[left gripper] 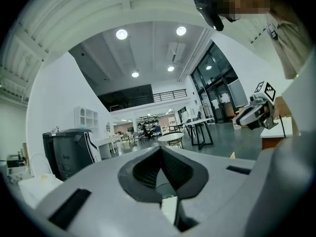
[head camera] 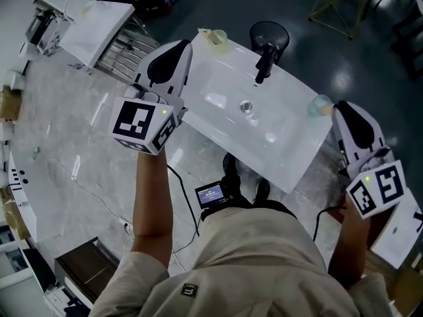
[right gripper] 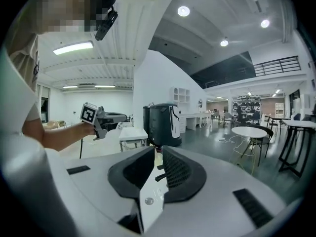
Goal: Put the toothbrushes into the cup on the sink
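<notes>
The sink (head camera: 218, 78) is a white rectangular basin. A black faucet (head camera: 266, 59) stands at the middle of its far edge, and the drain (head camera: 246, 106) sits at the centre.

Cups:
- A cream cup (head camera: 217, 38) stands on the far left corner of the sink. A pale item (head camera: 205, 32) rests at its rim. It may be a toothbrush, but the head view is too coarse to confirm this.
- A clear cup (head camera: 320, 105) stands on the far right corner.

Left gripper (head camera: 182, 47):
- It is held above the left end of the sink, near the cream cup but apart from it.
- In the left gripper view the jaws are pressed together with nothing between the pads.

Right gripper (head camera: 342, 109):
- Its tip is just beside the clear cup, at the right end of the sink.
- In the right gripper view the jaws are drawn close but do not meet. A narrow slit remains between the pads, and only pale background shows through it.
</notes>
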Motion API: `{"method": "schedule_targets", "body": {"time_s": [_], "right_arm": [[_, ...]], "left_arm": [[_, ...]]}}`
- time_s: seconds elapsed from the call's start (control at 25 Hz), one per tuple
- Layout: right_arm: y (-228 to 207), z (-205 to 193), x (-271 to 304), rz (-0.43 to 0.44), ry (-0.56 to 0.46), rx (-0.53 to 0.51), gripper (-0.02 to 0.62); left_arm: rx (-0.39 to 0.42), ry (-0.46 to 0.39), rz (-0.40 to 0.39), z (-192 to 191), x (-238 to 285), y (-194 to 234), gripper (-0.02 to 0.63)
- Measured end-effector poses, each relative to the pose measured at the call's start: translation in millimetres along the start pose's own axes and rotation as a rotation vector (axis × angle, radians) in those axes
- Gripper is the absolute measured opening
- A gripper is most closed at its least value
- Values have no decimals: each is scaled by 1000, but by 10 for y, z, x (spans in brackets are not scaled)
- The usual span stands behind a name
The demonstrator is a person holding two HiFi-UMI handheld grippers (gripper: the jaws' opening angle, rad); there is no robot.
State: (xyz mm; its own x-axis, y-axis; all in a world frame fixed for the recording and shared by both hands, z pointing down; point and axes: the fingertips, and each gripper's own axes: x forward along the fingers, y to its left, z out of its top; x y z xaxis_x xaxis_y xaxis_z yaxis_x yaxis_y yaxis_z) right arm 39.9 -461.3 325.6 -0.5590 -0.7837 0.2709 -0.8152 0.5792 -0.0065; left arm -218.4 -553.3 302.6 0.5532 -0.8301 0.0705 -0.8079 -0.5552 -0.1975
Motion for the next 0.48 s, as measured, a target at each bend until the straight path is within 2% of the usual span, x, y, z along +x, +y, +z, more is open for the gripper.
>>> {"method": "schedule_targets", "body": {"time_s": [0.16,0.48], "right_arm": [[210,157,-367,56,-23,-7,26],[544,250,-782,164,-60,-47,6]], "left_arm": [[5,1,-5,383,-432,-394,6],[19,-31,4,851,-1094,-1005,6]]}}
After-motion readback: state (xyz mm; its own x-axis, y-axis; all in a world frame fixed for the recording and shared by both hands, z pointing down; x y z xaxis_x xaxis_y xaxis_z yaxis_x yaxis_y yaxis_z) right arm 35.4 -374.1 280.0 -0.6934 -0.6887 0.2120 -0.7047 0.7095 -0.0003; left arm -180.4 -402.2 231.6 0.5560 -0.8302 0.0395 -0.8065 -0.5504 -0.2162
